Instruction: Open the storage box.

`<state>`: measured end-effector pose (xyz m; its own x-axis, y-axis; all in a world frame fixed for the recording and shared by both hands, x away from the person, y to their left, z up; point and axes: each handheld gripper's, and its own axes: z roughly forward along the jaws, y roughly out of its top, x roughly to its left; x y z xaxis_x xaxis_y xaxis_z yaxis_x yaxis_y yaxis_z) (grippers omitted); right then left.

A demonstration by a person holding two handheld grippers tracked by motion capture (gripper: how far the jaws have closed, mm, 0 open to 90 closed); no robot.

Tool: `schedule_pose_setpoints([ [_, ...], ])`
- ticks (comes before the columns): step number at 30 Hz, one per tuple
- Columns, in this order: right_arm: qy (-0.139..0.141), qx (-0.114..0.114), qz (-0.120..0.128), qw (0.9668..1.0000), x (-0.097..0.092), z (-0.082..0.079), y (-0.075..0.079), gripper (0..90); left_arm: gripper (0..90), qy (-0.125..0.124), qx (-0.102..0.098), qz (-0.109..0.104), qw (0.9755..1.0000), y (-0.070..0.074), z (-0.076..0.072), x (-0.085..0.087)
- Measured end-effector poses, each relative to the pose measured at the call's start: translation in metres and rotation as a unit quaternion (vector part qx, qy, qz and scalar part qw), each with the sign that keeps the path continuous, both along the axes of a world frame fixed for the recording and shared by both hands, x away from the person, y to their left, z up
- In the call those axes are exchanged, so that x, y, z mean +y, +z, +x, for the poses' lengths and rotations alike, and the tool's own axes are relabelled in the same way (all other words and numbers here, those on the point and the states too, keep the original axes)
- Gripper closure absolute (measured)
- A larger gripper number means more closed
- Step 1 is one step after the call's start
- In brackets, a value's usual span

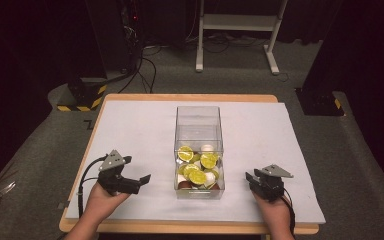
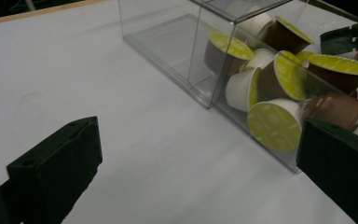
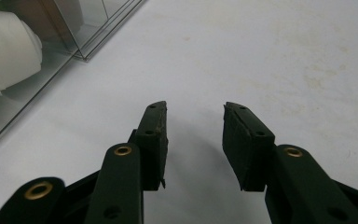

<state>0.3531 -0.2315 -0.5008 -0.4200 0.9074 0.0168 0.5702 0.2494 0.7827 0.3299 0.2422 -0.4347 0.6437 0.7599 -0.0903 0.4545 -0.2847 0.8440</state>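
A clear plastic box [image 1: 198,120] stands in the middle of the white mat. Its near half holds several coffee capsules [image 1: 198,170], brown and white ones with yellow-green lids. My left gripper [image 1: 135,184] is held left of the box, jaws pointing toward it. In the left gripper view the left gripper [image 2: 196,140] is open wide with only bare mat between the jaws, and the capsules [image 2: 272,123] lie behind the box wall [image 2: 168,42]. My right gripper [image 1: 252,180] rests right of the box. It [image 3: 195,109] is open and empty, and a white capsule [image 3: 9,46] lies behind the wall.
The white mat [image 1: 145,130] covers a wooden table [image 1: 190,98] whose front edge runs just under both hands. Behind the table stand a white frame [image 1: 237,30], dark equipment with cables [image 1: 140,65] and a yellow-black striped base [image 1: 82,95].
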Motion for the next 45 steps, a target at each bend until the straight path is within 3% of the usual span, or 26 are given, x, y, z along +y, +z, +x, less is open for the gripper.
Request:
schedule_pose_setpoints([
  [12,-0.001,0.001,0.002,1.0,0.0,0.0,0.0,60.0,0.0,-0.037,-0.01,0.004,0.9993,0.015,0.006,-0.029],
  [26,0.002,0.003,0.004,1.0,-0.001,0.0,0.0,59.8,0.0,-0.061,-0.022,0.001,0.9979,0.028,0.014,-0.058],
  [35,0.003,0.003,0.005,1.0,-0.001,0.001,0.0,59.5,0.0,-0.073,-0.017,-0.008,0.9971,0.03,0.02,-0.071],
  [45,0.003,0.004,0.006,1.0,-0.002,0.001,0.0,59.5,0.5,-0.107,-0.002,-0.017,0.9941,0.029,0.024,-0.096],
])
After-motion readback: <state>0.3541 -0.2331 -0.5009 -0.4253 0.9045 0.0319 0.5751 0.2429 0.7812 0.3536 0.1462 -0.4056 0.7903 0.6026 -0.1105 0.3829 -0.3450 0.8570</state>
